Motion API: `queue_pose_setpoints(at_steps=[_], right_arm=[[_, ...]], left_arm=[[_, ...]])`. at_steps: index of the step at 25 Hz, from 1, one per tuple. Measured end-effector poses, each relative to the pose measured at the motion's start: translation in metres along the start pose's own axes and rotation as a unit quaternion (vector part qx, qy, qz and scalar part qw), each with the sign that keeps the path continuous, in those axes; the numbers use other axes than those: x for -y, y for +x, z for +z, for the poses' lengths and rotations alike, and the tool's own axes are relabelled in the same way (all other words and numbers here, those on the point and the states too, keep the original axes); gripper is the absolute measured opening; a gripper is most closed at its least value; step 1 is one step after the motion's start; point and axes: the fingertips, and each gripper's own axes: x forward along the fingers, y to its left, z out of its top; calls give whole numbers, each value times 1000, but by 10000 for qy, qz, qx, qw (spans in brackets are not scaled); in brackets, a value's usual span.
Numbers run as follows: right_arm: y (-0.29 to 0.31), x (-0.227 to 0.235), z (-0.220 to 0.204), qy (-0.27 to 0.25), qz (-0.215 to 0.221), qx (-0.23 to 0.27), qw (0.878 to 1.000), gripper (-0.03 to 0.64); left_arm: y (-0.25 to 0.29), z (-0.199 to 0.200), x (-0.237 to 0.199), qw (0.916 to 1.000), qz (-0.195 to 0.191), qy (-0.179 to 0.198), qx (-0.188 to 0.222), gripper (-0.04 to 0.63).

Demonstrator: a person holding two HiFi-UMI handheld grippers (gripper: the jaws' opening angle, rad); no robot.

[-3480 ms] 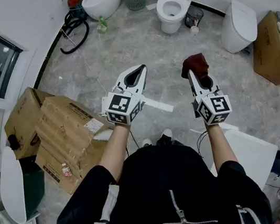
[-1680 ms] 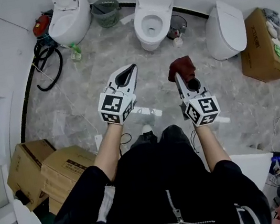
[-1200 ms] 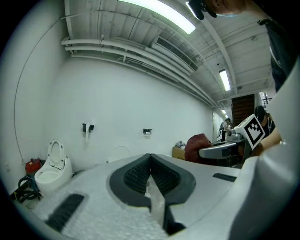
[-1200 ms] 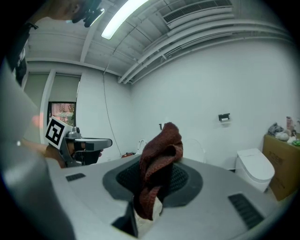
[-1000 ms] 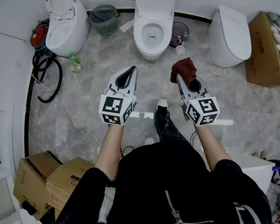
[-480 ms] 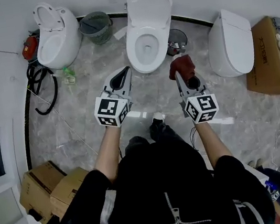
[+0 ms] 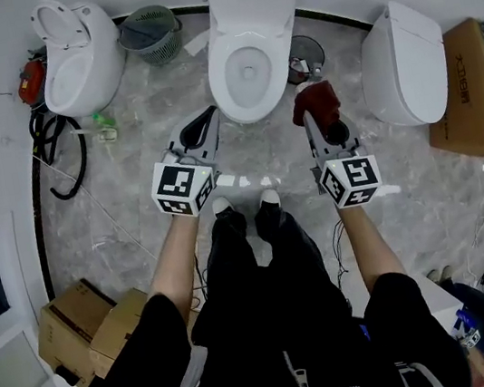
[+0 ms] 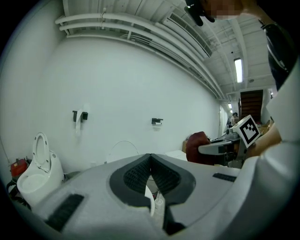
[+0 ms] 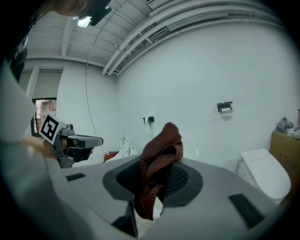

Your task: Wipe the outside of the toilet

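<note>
Facing a white glazed toilet: oval bowl, smooth rounded lid tipped up at the wall end. Underfoot, glossy grey marbled floor. To its left, a second white toilet, lid up, with a green mesh basket between the two. To its right, a third toilet, lid closed, boxy with rounded corners. Small dark round bin tucked by the middle bowl's right side. Black hose looped along the left wall. Brown cardboard boxes at lower left, one more box at far right.

Left gripper: white hard shell, black ribbed pads. Jaws clenched tip to tip, nothing pinched, clear in the left gripper view. Tips just beside the bowl's near-left rim in the head view; contact can't be judged.

Right gripper: same build, marker cube at the hand end. Jaws clamped on a dark red rag, coarse knit, bunched. In the right gripper view, rag folds standing up above the pads and a tail hanging below them. Rag just off the bowl's right flank, apart from the porcelain, near the dark bin.

Both grippers level, side by side, pointed at the wall behind the toilet.
</note>
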Motion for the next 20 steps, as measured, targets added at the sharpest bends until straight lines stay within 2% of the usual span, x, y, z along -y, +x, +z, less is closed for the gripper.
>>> queue_pose_setpoints(at_steps=[7,12,20], right_arm=[[38,44,-97,70,-351,24,9994,101],[70,80,-187,99,-540,67,9985,101],[129,125,-340,-110,-670,242,9974,101]], left_arm=[[41,-93,-31,9997,-212,37,-120,-2],[69,-183,-50,9991,-360,71,-192,-2],[108,-337,-82,9991,-392,155,-99,-2]])
